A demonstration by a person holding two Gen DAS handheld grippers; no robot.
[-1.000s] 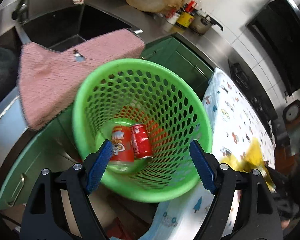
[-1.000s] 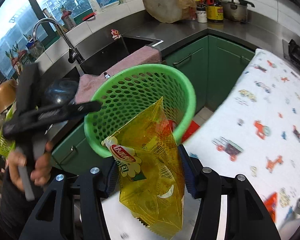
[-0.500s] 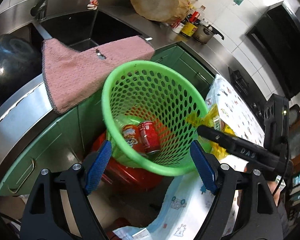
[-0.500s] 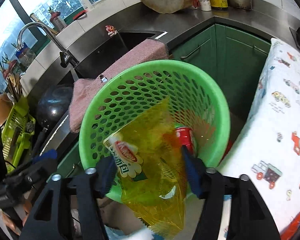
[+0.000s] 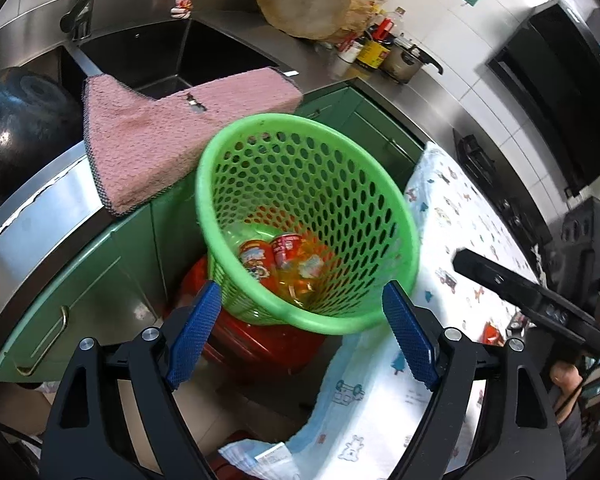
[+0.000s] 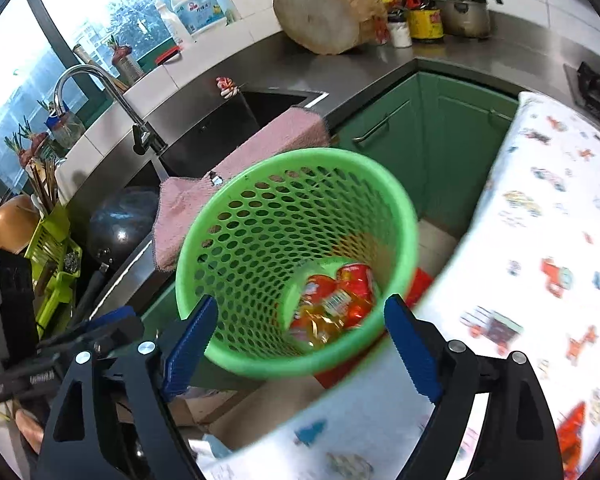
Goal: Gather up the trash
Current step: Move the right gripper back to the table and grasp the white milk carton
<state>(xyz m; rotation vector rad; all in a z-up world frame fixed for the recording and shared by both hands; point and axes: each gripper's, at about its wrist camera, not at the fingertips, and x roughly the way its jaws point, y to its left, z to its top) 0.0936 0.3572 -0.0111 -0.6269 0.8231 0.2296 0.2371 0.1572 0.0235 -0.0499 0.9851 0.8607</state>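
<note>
The green basket [image 6: 296,256] sits before the green cabinets [image 6: 440,136], beside my printed tablecloth [image 6: 540,264]. The yellow snack bag [image 6: 324,320] lies inside on two red cans [image 6: 356,284]. My right gripper [image 6: 298,348] is opening, empty; my left gripper [image 5: 300,332] gapes wide, empty.

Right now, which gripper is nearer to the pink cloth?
Left, probably. The left gripper hangs on the sink side of the green basket, beside the pink cloth; the right gripper, jaws opening with nothing between them, is over the basket's tablecloth side.

Green basket [image 5: 352,312] w/ cans [image 5: 272,256], yellow wrapper [image 5: 308,276] inside.
</note>
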